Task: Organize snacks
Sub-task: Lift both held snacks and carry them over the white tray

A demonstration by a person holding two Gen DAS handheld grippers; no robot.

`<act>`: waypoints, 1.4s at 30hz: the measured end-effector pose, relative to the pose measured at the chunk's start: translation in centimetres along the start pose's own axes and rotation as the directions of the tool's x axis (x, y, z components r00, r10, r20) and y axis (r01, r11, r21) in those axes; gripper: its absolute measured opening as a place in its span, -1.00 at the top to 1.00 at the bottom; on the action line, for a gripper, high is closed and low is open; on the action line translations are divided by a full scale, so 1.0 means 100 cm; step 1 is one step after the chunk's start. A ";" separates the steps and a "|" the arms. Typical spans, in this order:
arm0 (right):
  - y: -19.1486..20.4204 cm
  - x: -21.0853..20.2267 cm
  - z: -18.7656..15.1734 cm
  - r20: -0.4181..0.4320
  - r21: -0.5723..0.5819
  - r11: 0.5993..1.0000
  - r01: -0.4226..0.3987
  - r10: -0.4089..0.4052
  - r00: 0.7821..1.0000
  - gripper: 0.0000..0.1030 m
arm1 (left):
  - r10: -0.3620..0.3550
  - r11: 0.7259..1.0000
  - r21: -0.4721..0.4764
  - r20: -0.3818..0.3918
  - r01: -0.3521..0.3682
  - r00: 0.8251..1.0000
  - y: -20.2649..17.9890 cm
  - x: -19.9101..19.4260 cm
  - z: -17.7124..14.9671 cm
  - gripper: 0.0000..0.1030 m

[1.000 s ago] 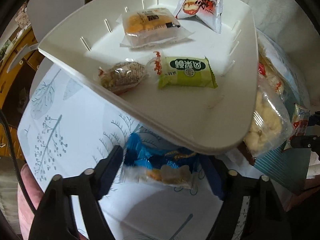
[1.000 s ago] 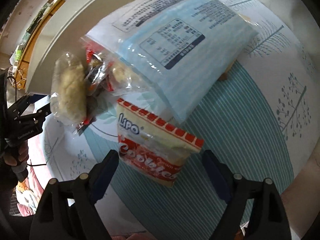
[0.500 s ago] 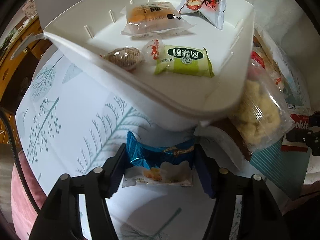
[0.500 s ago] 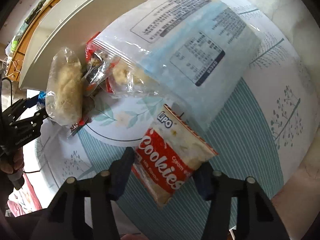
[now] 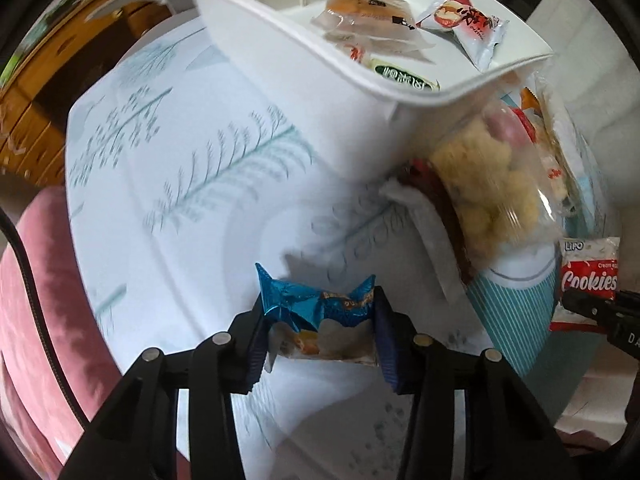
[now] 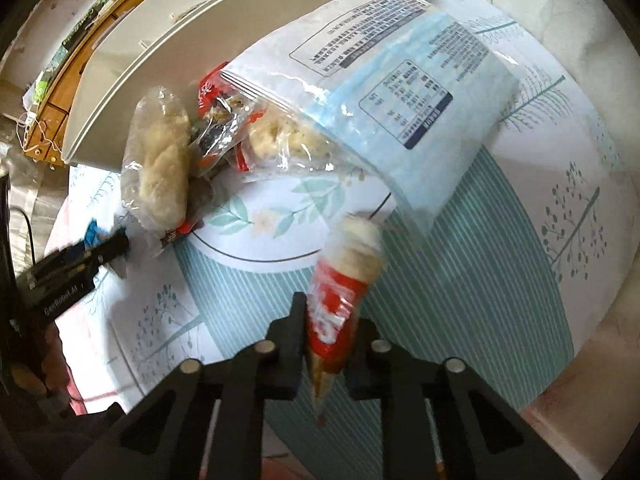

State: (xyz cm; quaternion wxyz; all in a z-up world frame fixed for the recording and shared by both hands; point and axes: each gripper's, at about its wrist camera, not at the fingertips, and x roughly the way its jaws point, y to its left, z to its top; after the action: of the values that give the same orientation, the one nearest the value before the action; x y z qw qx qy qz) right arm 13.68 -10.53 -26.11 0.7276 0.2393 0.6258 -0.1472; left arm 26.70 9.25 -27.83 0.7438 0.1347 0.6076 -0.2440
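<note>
My left gripper [image 5: 320, 332] is shut on a blue snack packet [image 5: 320, 312] and holds it just above the tablecloth. My right gripper [image 6: 330, 328] is shut on a red and white Cookies packet [image 6: 340, 280], squeezed edge-on between the fingers; it also shows in the left wrist view [image 5: 588, 276]. A white divided tray [image 5: 320, 52] holds several wrapped snacks, among them a green one [image 5: 404, 78] and a red and white one [image 5: 464, 24].
A clear bag of pale puffs [image 6: 160, 164] and a large blue and white bag [image 6: 404, 92] lie against the tray's side [image 6: 192, 48]. A pink chair [image 5: 36, 300] stands at the table's left edge. The left gripper shows in the right wrist view [image 6: 80, 264].
Both grippers have closed on their packets and lifted them. The left wrist view has pulled back from the tray. The Cookies packet has turned edge-on in the right gripper.
</note>
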 end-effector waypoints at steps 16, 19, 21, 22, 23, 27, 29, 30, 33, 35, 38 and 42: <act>-0.037 -0.088 -0.018 0.213 0.085 0.990 -0.113 0.093 0.973 0.76 | -0.049 0.999 0.013 0.073 0.048 0.996 -0.048 -0.117 -0.043 0.14; -0.042 -0.109 -0.019 0.259 0.092 0.989 -0.118 0.090 0.962 0.76 | -0.062 0.998 0.017 0.046 0.061 0.997 -0.057 -0.136 -0.047 0.14; -0.047 -0.120 -0.019 0.285 0.097 0.988 -0.118 0.086 0.955 0.76 | -0.054 0.999 0.008 0.030 0.053 0.998 -0.060 -0.146 -0.048 0.14; -0.048 -0.126 -0.017 0.299 0.101 0.987 -0.122 0.087 0.950 0.76 | -0.054 0.999 -0.004 0.024 0.054 0.998 -0.061 -0.152 -0.048 0.14; -0.049 -0.134 -0.015 0.313 0.103 0.986 -0.129 0.091 0.945 0.76 | -0.059 0.998 -0.019 0.018 0.059 0.998 -0.061 -0.158 -0.047 0.14; -0.048 -0.155 0.001 0.348 0.086 0.987 -0.137 0.099 0.932 0.76 | -0.040 0.997 -0.059 -0.001 0.040 0.999 -0.066 -0.174 -0.048 0.14; -0.048 -0.167 0.014 0.368 0.070 0.986 -0.154 0.118 0.922 0.76 | -0.060 0.994 -0.087 -0.018 0.058 0.998 -0.068 -0.179 -0.048 0.14; -0.049 -0.173 0.020 0.376 0.060 0.985 -0.162 0.128 0.918 0.76 | -0.081 0.991 -0.109 -0.028 0.077 0.996 -0.069 -0.181 -0.047 0.14; -0.048 -0.187 0.040 0.395 0.021 0.984 -0.176 0.154 0.906 0.76 | -0.079 0.988 -0.136 -0.027 0.075 0.997 -0.076 -0.184 -0.043 0.14; -0.046 -0.196 0.058 0.404 -0.012 0.981 -0.194 0.182 0.897 0.76 | -0.074 0.985 -0.160 -0.018 0.070 0.997 -0.080 -0.185 -0.037 0.14; -0.042 -0.205 0.083 0.398 -0.068 0.974 -0.214 0.223 0.890 0.76 | -0.073 0.977 -0.201 -0.006 0.071 0.997 -0.087 -0.185 -0.020 0.14; -0.037 -0.212 0.114 0.384 -0.140 0.961 -0.241 0.276 0.881 0.76 | -0.053 0.970 -0.235 0.011 0.054 0.999 -0.096 -0.185 0.006 0.14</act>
State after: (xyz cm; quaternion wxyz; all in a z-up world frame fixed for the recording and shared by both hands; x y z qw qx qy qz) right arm 17.64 -21.51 -4.77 0.8629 0.2533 0.4322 -0.0669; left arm 19.51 4.56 -8.83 0.7492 0.0285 0.6338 -0.1904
